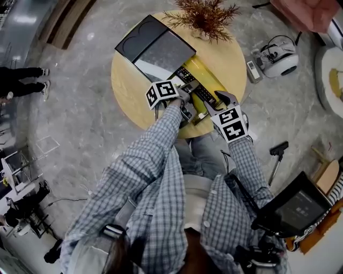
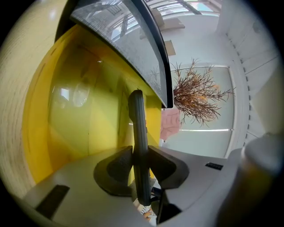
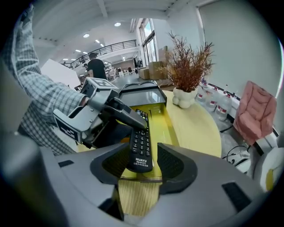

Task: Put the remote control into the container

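The black remote control (image 1: 195,88) lies lengthways over the open yellow container (image 1: 210,70) on the round wooden table (image 1: 128,80). My left gripper (image 1: 185,99) is shut on the remote; in the left gripper view the remote (image 2: 138,133) stands edge-on, pinched between the pads of that gripper (image 2: 141,166) in front of the yellow wall (image 2: 75,115). My right gripper (image 3: 142,166) is open. The near end of the remote (image 3: 142,144) sits between its pads with a gap on each side, above the container's near rim (image 3: 162,126). The left gripper (image 3: 128,117) clamps the remote from the left.
The container's black lid (image 1: 155,45) stands open at the far side. A potted dry plant (image 1: 203,16) stands at the table's back edge. On the floor are a white device (image 1: 281,59) and a black tool (image 1: 278,152). A pink chair (image 3: 253,115) is to the right.
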